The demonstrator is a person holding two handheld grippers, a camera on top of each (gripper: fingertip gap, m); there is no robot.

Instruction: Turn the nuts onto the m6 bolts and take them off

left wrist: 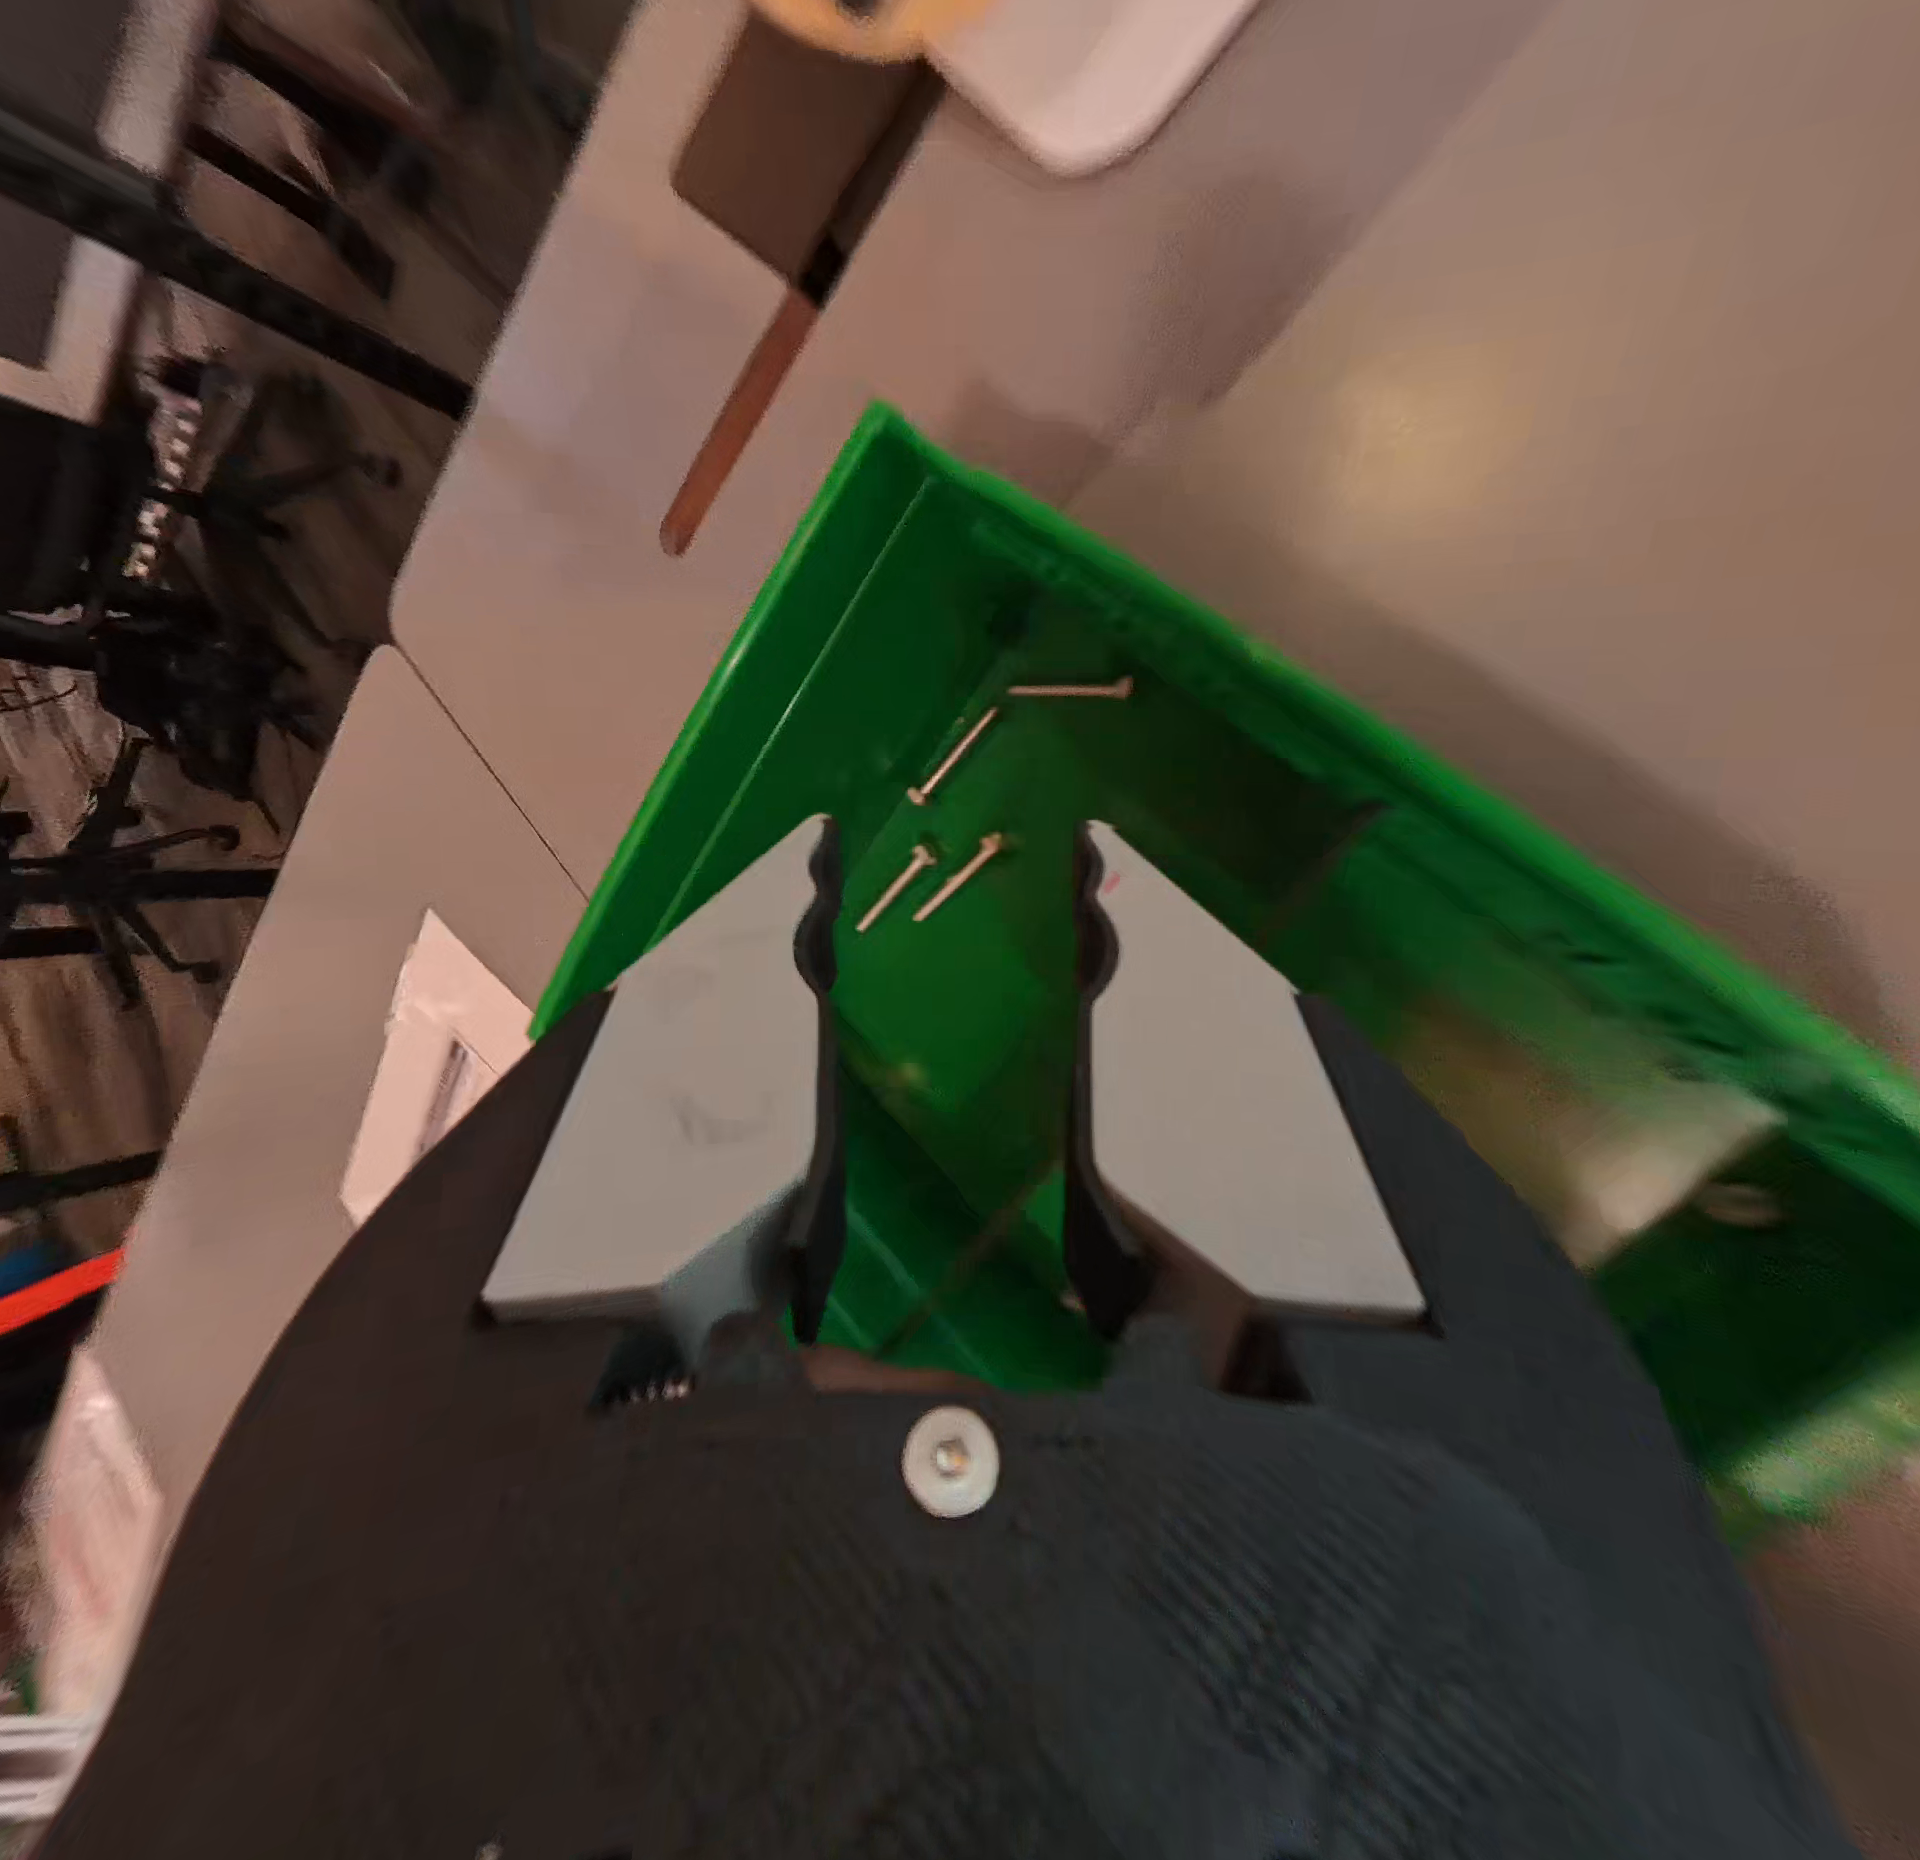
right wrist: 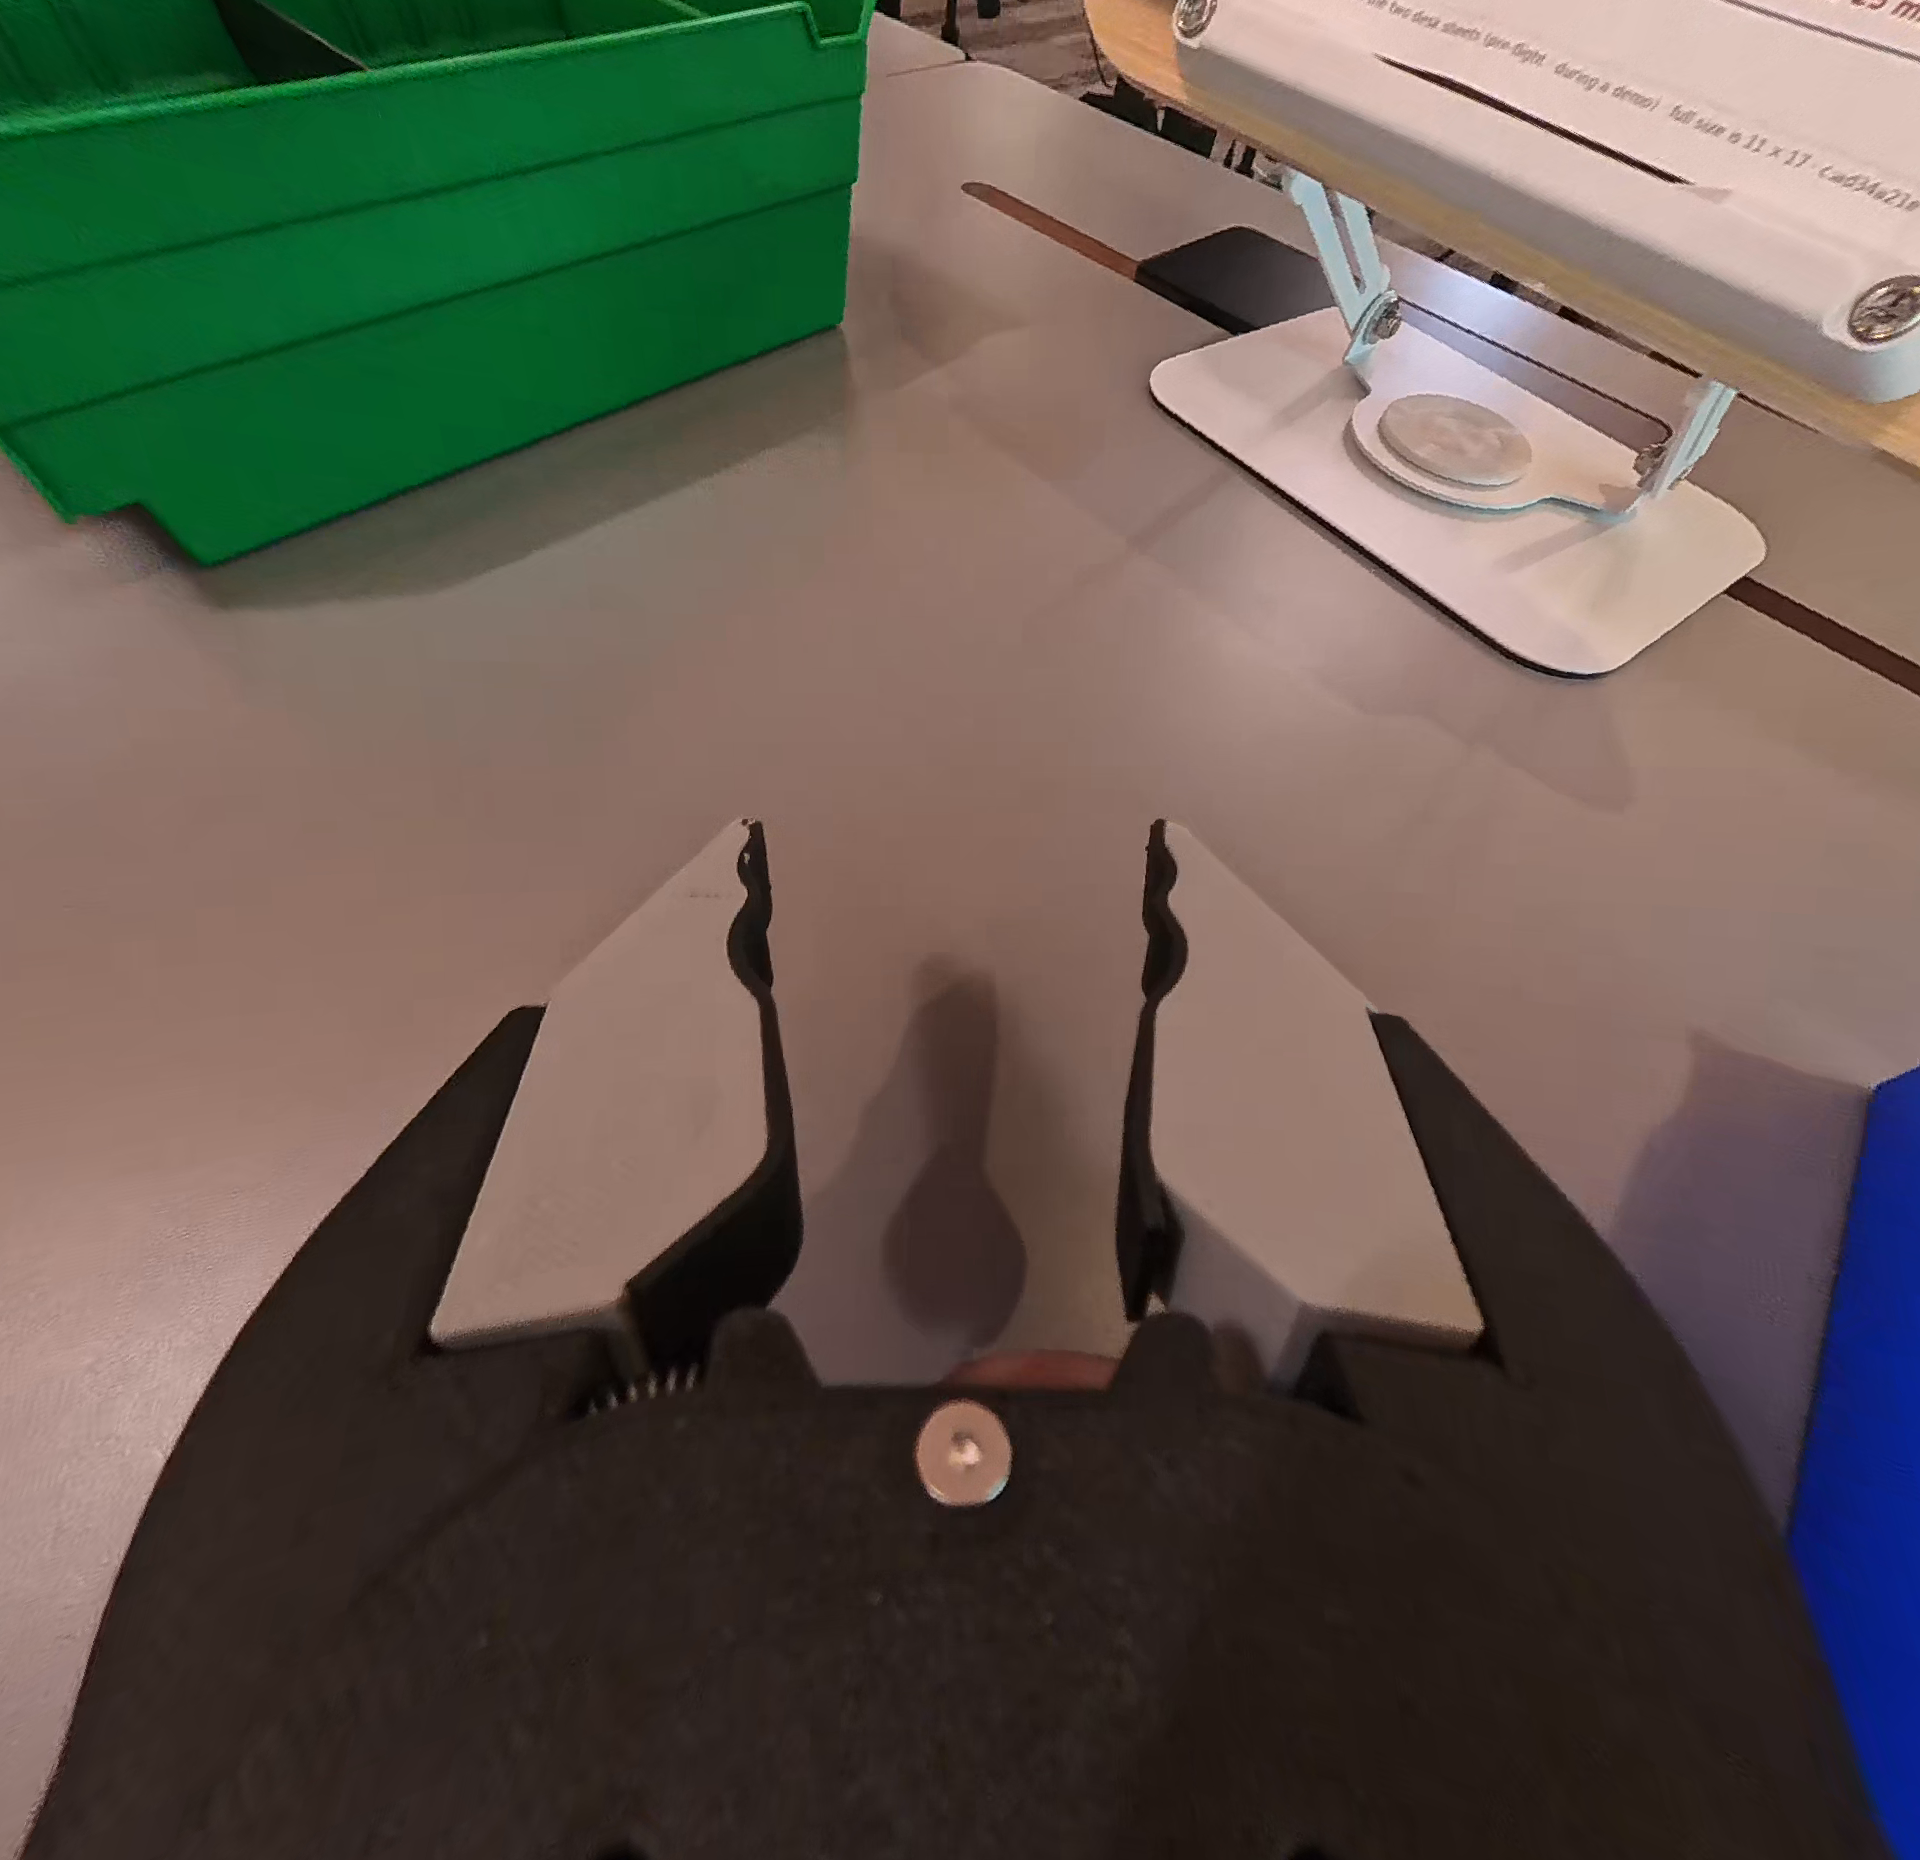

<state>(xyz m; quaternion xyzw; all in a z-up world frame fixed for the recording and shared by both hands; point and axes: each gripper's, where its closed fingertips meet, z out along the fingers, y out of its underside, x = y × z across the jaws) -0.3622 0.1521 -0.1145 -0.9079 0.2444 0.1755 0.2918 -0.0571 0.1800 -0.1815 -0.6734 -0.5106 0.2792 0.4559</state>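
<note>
The left gripper [left wrist: 951,854] hung over the green bin [left wrist: 1299,730], fingers parted and holding nothing — four bolts [left wrist: 951,756] lay loose on the bin floor just beyond its tips, in the far corner compartment. The right gripper [right wrist: 956,844] hovered over the bare grey table [right wrist: 935,615], likewise spread and empty, the bin at far left and a white stand [right wrist: 1455,522] at far right.

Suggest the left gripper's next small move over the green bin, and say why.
Probably lower the left gripper toward the nearest bolts and close on one. Its jaws are open and empty, poised above the green bin, with four loose bolts lying in the compartment just ahead. The right gripper is open and empty over the table.
</note>
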